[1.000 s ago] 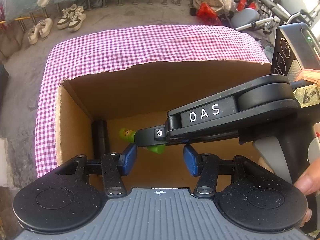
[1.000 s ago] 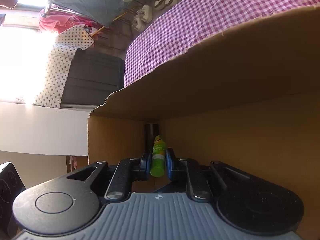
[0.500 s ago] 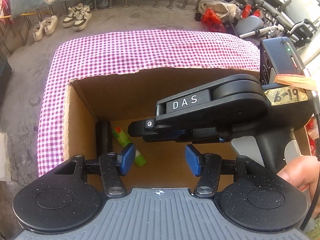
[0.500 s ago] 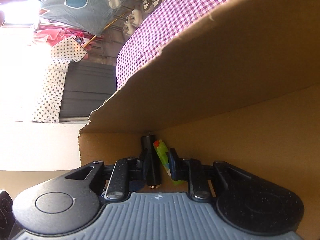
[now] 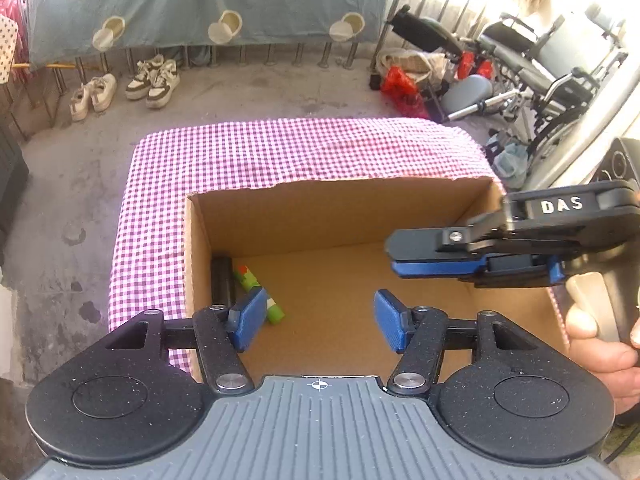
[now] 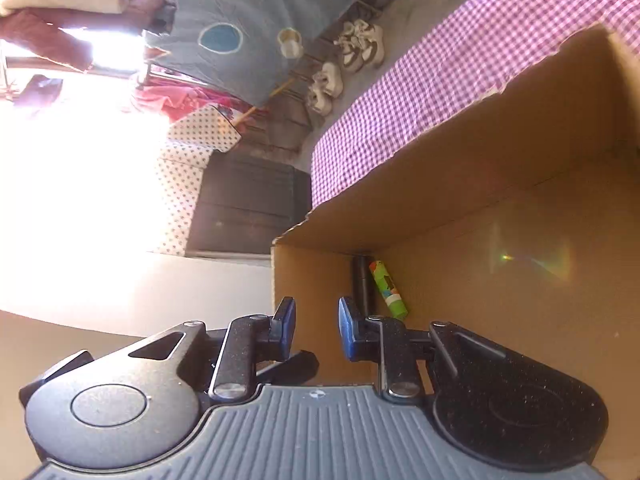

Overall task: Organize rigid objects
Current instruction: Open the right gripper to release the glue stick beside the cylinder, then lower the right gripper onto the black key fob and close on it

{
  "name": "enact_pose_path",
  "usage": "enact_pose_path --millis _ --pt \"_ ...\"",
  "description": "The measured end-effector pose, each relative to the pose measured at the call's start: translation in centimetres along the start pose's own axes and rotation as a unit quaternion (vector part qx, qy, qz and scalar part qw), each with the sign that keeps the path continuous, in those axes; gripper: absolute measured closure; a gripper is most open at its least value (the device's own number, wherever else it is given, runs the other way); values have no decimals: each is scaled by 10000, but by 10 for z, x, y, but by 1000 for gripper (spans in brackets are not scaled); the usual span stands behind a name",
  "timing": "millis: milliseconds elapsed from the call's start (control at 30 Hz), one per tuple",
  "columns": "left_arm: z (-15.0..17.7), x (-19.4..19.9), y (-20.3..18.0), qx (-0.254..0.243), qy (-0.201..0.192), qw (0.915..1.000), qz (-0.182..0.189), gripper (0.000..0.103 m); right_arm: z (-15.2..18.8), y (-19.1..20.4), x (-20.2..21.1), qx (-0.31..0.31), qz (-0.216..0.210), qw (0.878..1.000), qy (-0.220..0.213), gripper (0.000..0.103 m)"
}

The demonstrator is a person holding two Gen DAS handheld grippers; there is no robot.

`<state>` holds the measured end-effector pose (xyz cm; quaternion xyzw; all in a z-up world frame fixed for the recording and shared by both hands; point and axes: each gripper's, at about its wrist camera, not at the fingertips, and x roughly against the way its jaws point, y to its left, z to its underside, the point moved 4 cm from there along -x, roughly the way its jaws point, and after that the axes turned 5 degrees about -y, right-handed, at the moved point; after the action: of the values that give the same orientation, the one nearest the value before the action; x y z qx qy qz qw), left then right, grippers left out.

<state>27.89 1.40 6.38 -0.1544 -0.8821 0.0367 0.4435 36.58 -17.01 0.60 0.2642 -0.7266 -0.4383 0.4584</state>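
Observation:
An open cardboard box (image 5: 340,216) stands on a table with a purple checked cloth (image 5: 300,148). In its left corner a green tube (image 5: 248,278) lies on the floor beside a black cylinder (image 5: 222,280); the right wrist view shows the green tube (image 6: 388,290) and the black cylinder (image 6: 361,284) too. My left gripper (image 5: 320,316) hovers above the box's near edge, its jaws opening with nothing between them. My right gripper (image 5: 396,258) hangs over the box's right side, apart from both items. Its pads (image 6: 348,332) stand slightly apart and empty.
A person's hand (image 5: 600,344) holds the right gripper's handle at the right edge. Beyond the table lie a concrete floor, pairs of shoes (image 5: 154,78), a hanging blue curtain (image 5: 200,0), a red bag (image 5: 400,88) and wheelchairs (image 5: 540,60).
The right gripper let go of the green tube, which now lies by the black cylinder, and pulled back out to the right. The left gripper rose and its jaws widened.

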Motion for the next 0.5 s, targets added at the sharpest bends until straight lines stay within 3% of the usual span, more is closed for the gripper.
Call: enact_pose_path --millis 167,233,267,300,400,500 --pt "23 49 -21 -194 -448 9984 291 36 36 6 92 183 -578 9972 -431 75" --pt "38 60 -33 -260 -540 9972 446 35 55 -2 133 308 -672 9949 -688 62" --pt "50 65 -41 -277 -579 9963 571 35 63 -7 147 347 -675 9939 -806 53" --pt "61 67 -47 -265 -602 9956 674 35 72 -15 162 371 -649 9926 -954 51" --pt "95 67 -69 -259 -616 9936 913 35 103 -42 200 364 -408 9911 -1213 51" --pt "127 59 -94 -426 -604 9913 1085 35 135 -70 206 332 -120 9918 -1230 51"
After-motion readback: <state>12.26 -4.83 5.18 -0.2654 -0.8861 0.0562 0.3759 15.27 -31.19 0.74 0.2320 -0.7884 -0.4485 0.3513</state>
